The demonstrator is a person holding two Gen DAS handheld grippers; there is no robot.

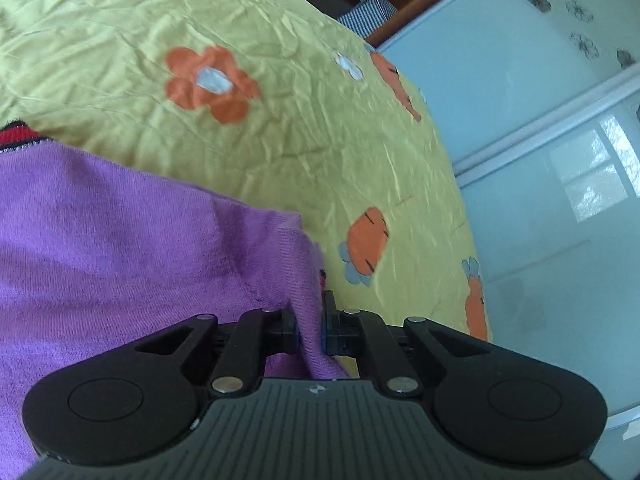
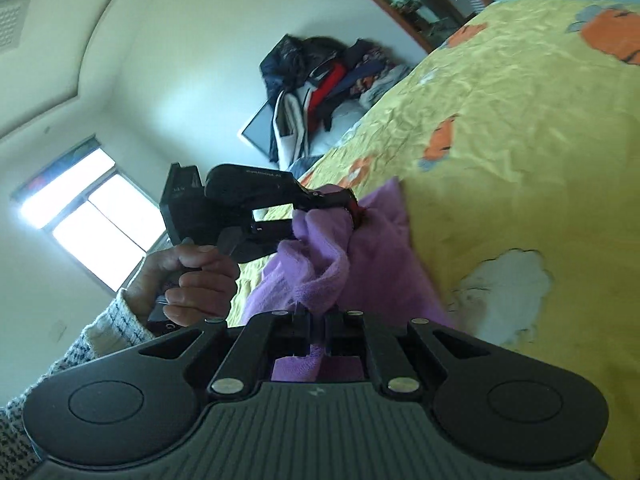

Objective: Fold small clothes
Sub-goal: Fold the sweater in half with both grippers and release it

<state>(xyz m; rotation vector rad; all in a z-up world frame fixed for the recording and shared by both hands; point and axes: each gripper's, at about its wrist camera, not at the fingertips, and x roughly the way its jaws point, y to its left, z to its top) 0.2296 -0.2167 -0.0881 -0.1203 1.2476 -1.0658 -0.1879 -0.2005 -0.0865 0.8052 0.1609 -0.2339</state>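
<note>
Both my tools, left tool [image 1: 310, 326] and right tool [image 2: 318, 328], pinch the purple sweater [image 1: 120, 240] above the bed [image 1: 280, 140] (soft, light, floppy knit); hems hold best.

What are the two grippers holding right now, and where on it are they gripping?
Both hold the purple garment. The left gripper pinches a bunched fold at its edge; the right gripper pinches another bunched edge close by, above the yellow bedspread.

Purple garment [image 1: 120, 240] cut off at left edge, gripped corner bunched between jaws
</note>
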